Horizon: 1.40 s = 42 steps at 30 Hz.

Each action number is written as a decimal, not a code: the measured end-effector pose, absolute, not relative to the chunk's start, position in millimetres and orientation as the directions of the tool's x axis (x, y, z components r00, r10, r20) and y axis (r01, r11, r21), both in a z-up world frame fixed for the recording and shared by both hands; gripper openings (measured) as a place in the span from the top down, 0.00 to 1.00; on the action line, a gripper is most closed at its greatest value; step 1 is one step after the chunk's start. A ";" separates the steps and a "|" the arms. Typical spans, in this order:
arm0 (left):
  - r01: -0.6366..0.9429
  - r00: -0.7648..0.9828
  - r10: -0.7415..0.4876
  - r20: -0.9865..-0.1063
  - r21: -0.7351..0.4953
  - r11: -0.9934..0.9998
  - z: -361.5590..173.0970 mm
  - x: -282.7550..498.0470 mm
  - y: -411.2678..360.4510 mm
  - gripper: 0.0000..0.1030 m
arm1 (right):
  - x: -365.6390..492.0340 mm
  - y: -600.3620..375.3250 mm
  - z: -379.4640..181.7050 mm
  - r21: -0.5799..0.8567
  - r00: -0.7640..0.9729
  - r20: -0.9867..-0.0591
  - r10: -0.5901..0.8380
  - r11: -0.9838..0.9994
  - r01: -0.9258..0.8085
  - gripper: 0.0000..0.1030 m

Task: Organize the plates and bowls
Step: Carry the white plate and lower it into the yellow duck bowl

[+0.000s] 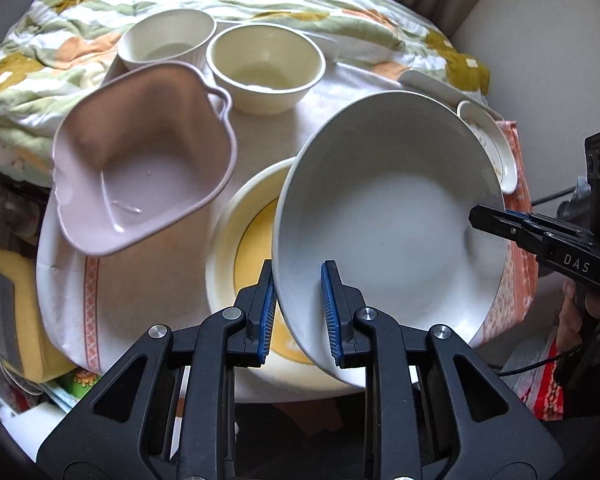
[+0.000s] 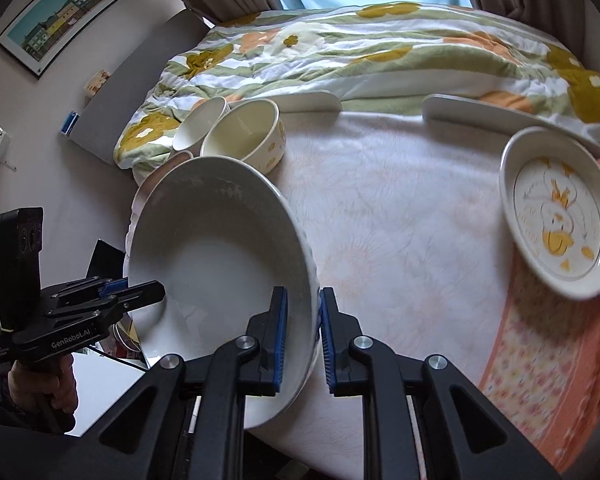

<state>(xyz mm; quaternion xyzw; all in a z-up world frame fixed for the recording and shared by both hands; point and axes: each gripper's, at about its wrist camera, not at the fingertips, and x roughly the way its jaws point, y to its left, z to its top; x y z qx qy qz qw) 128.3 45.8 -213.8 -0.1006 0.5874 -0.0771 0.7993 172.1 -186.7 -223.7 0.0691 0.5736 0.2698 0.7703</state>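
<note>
Above the cloth-covered table [image 2: 400,220], 2 grippers share 1 wide white bowl [image 1: 388,216]: the left gripper [image 1: 299,312] pinches its near rim, the right gripper [image 2: 303,340] clamps the opposite rim, likely to keep it level (it hangs tilted, clear of the cloth). Below sits a yellow plate [image 1: 256,236]; I judge that a probable stacking spot.

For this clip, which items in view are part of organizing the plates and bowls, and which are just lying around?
Part of the job:
large white plate, clamped by both the left gripper and right gripper
yellow plate
pink dish
two cream bowls
duck plate

Lying about:
floral quilt
framed picture
</note>
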 end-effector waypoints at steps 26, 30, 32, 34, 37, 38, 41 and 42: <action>0.042 0.194 -0.262 -0.945 -0.259 0.965 -270.6 142.4 61.2 0.81 | 140.6 -167.5 -265.2 0.361 0.253 -0.883 0.396 0.916 -0.177 0.86; 0.058 0.201 -0.231 -0.952 -0.224 0.973 -270.3 144.3 56.9 0.81 | 140.1 -165.6 -263.2 0.346 0.268 -0.882 0.387 0.919 -0.190 0.86; 0.078 0.209 -0.196 -0.958 -0.184 0.980 -269.2 144.0 52.2 0.81 | 138.7 -163.4 -262.2 0.326 0.276 -0.886 0.373 0.924 -0.203 0.86; 0.100 0.220 -0.156 -0.963 -0.137 0.986 -268.9 143.0 48.3 0.81 | 138.6 -161.7 -261.9 0.312 0.282 -0.888 0.363 0.926 -0.210 0.86; 0.127 0.240 -0.107 -0.965 -0.078 0.989 -268.5 141.7 41.3 0.81 | 137.7 -159.3 -261.1 0.282 0.294 -0.893 0.341 0.933 -0.224 0.86; 0.137 0.248 -0.089 -0.965 -0.056 0.989 -268.3 141.4 38.3 0.81 | 137.0 -158.0 -260.8 0.265 0.299 -0.896 0.329 0.936 -0.233 0.86; 0.162 0.275 -0.034 -0.961 0.011 0.987 -266.5 139.3 30.8 0.81 | 134.2 -154.3 -260.8 0.219 0.321 -0.900 0.296 0.942 -0.254 0.86; 0.167 0.283 -0.021 -0.959 0.028 0.986 -265.9 138.7 29.1 0.81 | 133.4 -153.3 -260.7 0.206 0.327 -0.901 0.286 0.944 -0.258 0.86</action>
